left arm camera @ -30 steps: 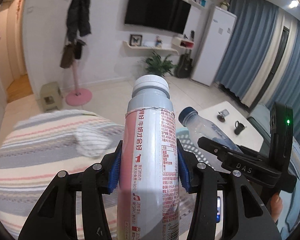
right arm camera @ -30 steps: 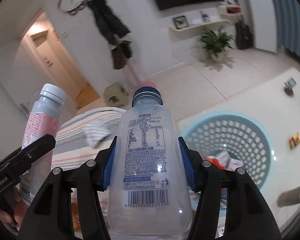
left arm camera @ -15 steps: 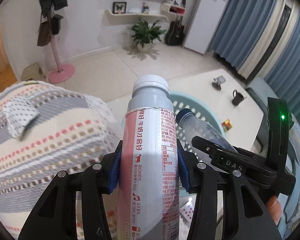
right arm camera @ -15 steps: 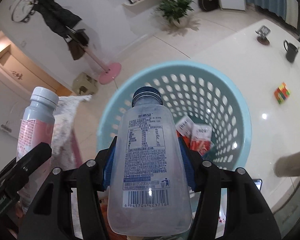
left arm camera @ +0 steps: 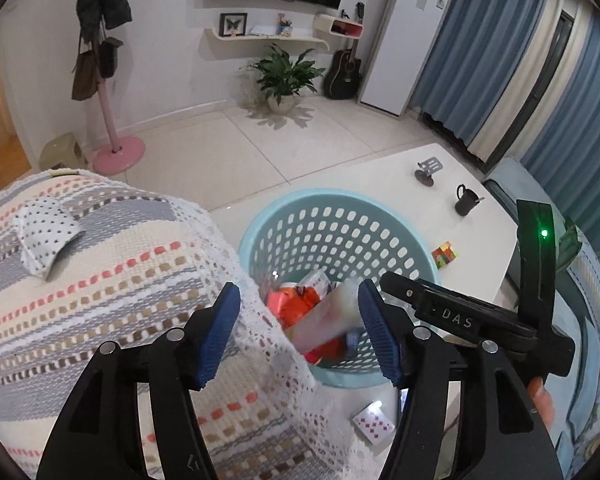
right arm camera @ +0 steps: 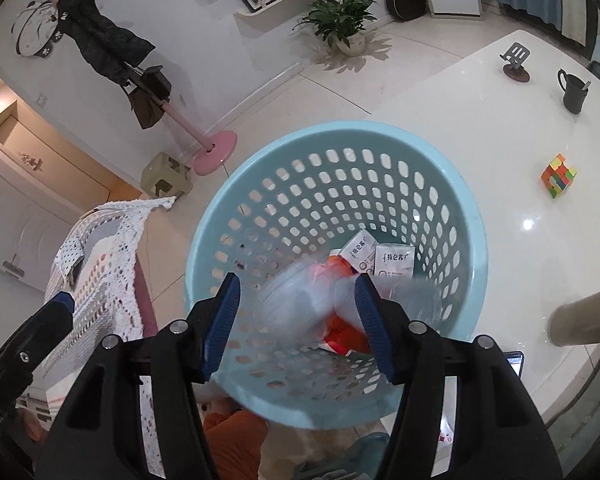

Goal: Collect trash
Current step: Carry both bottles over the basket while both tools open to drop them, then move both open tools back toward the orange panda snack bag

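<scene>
Both grippers hang over the light blue perforated basket (left arm camera: pixel 300 216) (right arm camera: pixel 260 168). My left gripper (left arm camera: pixel 298 330) is open and empty; the pink-labelled drink bottle (left arm camera: pixel 324 320) is a blur, dropping into the basket below it. My right gripper (right arm camera: pixel 296 320) is open and empty; the clear water bottle (right arm camera: pixel 296 300) is a blur inside the basket beneath it. White cartons (right arm camera: pixel 394 260) and orange packaging (left arm camera: pixel 296 300) lie at the basket bottom. The right gripper's body (left arm camera: pixel 460 320) shows at the right of the left wrist view.
A striped knit throw (left arm camera: pixel 100 280) covers furniture left of the basket. The white table (right arm camera: pixel 500 120) holds a black mug (right arm camera: pixel 574 92), a colour cube (right arm camera: pixel 558 174), a phone stand (right arm camera: pixel 516 62) and a steel flask (right arm camera: pixel 584 316). A card deck (left arm camera: pixel 372 420) lies below.
Both grippers opened over the basket. The pink-labelled bottle and the clear water bottle left the jaws and are falling into the basket.
</scene>
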{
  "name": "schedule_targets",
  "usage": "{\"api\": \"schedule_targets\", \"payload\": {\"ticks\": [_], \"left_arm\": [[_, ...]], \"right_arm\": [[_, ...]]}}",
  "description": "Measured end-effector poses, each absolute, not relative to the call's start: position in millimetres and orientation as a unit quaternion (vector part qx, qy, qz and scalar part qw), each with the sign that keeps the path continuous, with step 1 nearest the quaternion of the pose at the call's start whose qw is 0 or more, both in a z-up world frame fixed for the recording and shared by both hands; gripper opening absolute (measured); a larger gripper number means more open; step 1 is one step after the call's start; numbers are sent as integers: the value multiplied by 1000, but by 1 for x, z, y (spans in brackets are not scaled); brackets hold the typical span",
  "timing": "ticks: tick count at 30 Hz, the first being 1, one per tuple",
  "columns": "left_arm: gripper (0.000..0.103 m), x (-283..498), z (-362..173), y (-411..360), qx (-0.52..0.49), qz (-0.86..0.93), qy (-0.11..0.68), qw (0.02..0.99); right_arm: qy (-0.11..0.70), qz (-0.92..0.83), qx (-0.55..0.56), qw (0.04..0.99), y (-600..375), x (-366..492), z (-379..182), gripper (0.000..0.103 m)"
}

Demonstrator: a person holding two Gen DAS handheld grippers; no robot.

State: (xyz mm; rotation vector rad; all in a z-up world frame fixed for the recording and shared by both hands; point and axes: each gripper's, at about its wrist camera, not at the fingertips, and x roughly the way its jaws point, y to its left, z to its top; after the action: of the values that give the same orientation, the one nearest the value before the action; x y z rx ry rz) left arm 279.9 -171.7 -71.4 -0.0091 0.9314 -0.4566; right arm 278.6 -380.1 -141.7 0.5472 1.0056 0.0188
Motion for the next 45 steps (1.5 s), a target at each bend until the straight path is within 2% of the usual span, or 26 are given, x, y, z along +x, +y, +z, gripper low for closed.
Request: {"api": "schedule_targets", "payload": {"ticks": [12, 17, 23, 24, 26, 31, 35, 37, 41, 45], "left_arm": [[60, 224, -40, -97, -54, -188, 406, 893], [60, 191, -20, -41, -106, -156, 376, 907], [60, 148, -7, 31, -126, -83, 354, 923], [65, 141, -7, 44, -130, -70, 351, 925], [71, 124, -6, 74, -144, -37, 341, 928], [71, 95, -7, 127, -175, 1, 329, 928], [71, 80, -11, 151, -191, 10, 327, 925], [71, 77, -13, 156, -194, 11, 326, 925], [71, 73, -15, 162, -200, 7, 323, 925], [71, 72, -24, 166, -206, 5, 328, 922]], "right_arm": [[429, 58, 188, 882, -315, 244, -77, 56], [415, 130, 142, 889, -253, 224, -47, 56], [422, 220, 76, 876, -163, 198, -38, 56], [425, 232, 67, 872, -149, 194, -39, 57], [439, 253, 47, 861, -120, 185, -45, 63], [463, 294, 3, 836, -61, 164, -61, 74], [473, 302, -36, 827, -27, 150, -71, 79], [484, 298, -49, 821, -16, 148, -78, 87], [510, 297, -58, 805, -1, 149, -96, 93], [490, 271, -105, 822, 15, 141, -102, 95]]}}
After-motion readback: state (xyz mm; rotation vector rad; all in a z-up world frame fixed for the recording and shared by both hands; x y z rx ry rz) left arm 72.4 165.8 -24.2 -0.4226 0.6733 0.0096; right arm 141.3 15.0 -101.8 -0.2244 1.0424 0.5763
